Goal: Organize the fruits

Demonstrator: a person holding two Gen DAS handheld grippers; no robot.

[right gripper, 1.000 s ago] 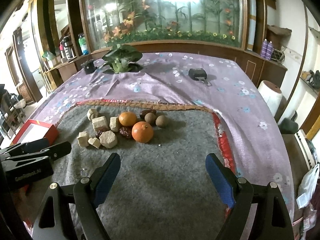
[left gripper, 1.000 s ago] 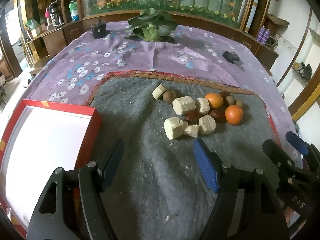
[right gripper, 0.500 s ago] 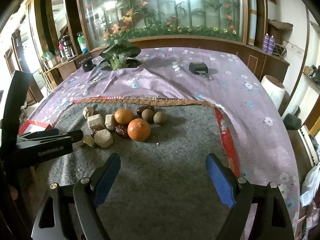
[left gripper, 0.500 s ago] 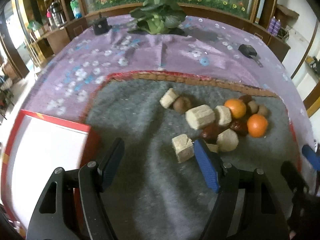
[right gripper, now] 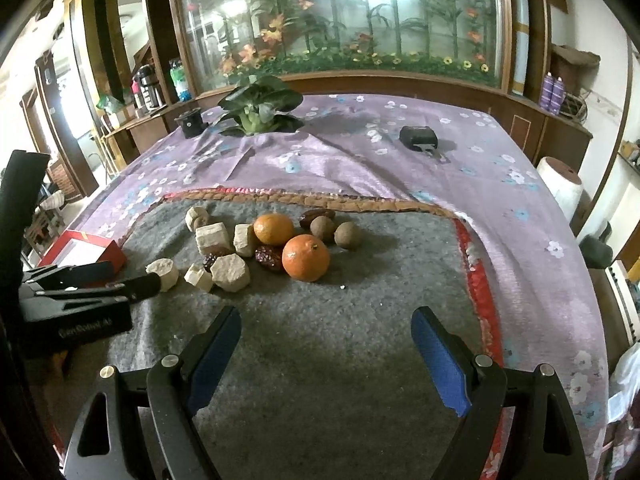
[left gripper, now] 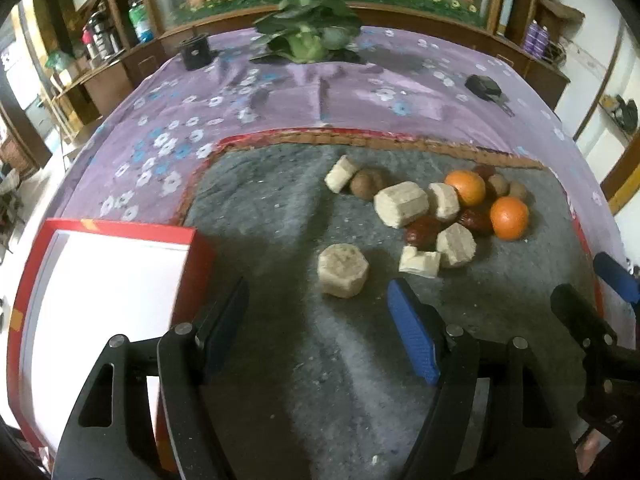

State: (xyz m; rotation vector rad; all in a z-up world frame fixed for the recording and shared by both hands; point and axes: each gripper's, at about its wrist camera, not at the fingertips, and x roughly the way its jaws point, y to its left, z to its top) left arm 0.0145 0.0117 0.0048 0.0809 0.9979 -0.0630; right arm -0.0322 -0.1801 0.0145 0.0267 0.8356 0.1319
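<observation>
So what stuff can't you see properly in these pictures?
- Red box: left wrist view's edge cuts it off; in the right wrist view the left gripper covers part.
- Dark red fruits: the pale chunks partly hide them.
- Bottles on the shelf: too small to read.

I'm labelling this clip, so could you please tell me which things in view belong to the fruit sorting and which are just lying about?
Part of the job:
- two oranges
- brown round fruits
- dark red dates
- pale cut chunks
- red box
- left gripper, open
- right gripper, open

Just lying about:
- leafy plant
- black device
- black cup
- white roll
</observation>
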